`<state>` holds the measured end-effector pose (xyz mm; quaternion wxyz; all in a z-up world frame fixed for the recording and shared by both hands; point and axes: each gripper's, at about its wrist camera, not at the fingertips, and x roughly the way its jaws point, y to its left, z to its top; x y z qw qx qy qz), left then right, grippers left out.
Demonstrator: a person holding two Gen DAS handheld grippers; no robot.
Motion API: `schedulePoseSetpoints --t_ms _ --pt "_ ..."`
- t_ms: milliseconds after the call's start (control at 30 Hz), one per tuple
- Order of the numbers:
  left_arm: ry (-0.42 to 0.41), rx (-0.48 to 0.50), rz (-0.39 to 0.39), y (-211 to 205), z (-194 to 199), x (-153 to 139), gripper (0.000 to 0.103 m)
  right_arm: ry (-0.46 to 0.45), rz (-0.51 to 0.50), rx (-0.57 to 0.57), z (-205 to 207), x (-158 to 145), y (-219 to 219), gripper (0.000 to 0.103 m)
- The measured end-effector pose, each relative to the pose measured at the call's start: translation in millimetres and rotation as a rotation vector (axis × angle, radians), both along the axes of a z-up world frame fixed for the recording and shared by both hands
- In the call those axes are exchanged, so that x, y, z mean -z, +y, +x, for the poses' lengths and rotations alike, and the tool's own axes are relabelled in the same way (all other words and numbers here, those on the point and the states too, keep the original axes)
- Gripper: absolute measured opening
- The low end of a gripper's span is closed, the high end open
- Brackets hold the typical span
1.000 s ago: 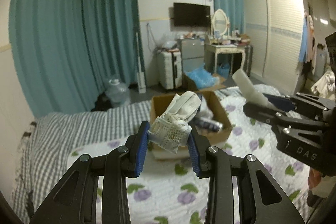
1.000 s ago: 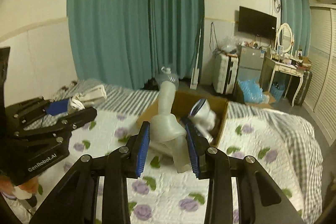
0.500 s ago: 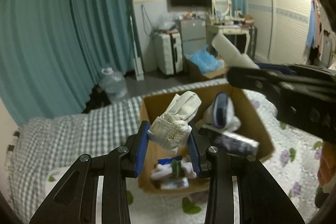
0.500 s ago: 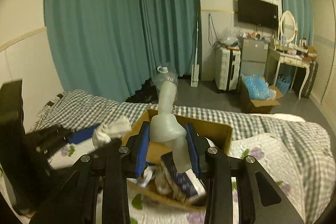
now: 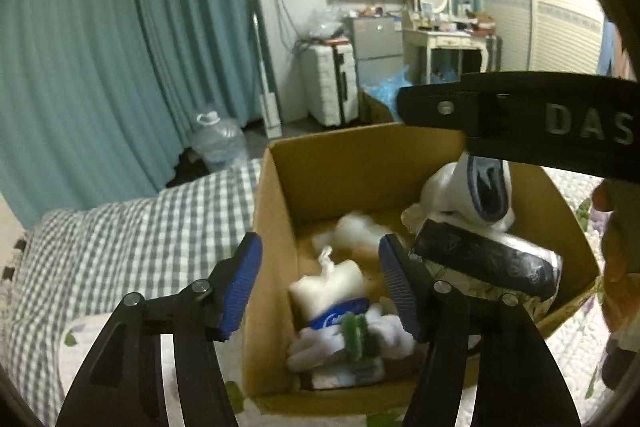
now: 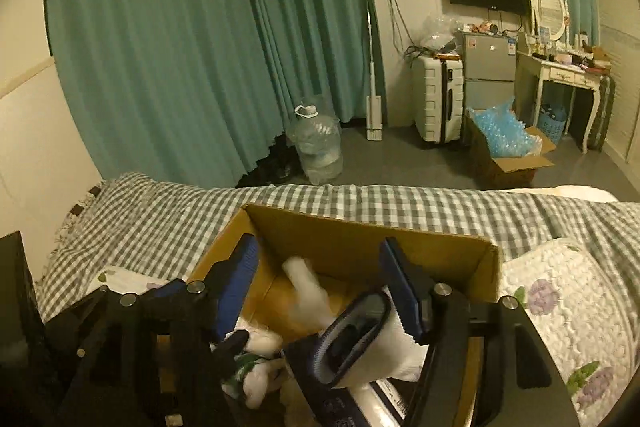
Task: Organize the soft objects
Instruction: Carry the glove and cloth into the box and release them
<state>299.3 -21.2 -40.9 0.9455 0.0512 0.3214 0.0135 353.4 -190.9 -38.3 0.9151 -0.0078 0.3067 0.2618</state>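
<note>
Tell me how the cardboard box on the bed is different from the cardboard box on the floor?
The cardboard box on the bed sits close, under both grippers; the cardboard box on the floor stands far off by the white suitcase. The bed box holds white soft things and a dark packet; the floor box is heaped with crinkly blue plastic. The floor box shows a flap folded out; the bed box shows none. Both are brown and open-topped.

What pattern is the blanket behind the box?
Grey-and-white check on the blanket, clearest in the right wrist view.
</note>
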Motion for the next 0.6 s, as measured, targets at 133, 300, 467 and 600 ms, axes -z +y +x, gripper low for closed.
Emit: schedulePoseSetpoints --t_ms 133,300,467,600 --pt "-0.026 -0.004 -0.011 -2.0 -16.3 -24.0 0.061 -0.030 -0.020 0.036 -17.5 -17.5 -10.8 0.064" --pt "-0.130 -0.007 0.003 -10.6 -59.7 -86.9 0.061 -0.092 -0.029 0.077 -52.7 -64.6 -34.1 0.064" --pt "-0.279 -0.020 0.026 -17.9 -120.8 -164.7 0.062 -0.216 -0.010 0.122 -119.5 -144.4 -63.2 0.064" --pt "-0.408 -0.022 0.014 -23.4 -180.0 -220.1 0.078 -0.317 -0.004 0.153 -175.9 -199.7 -84.1 0.079"
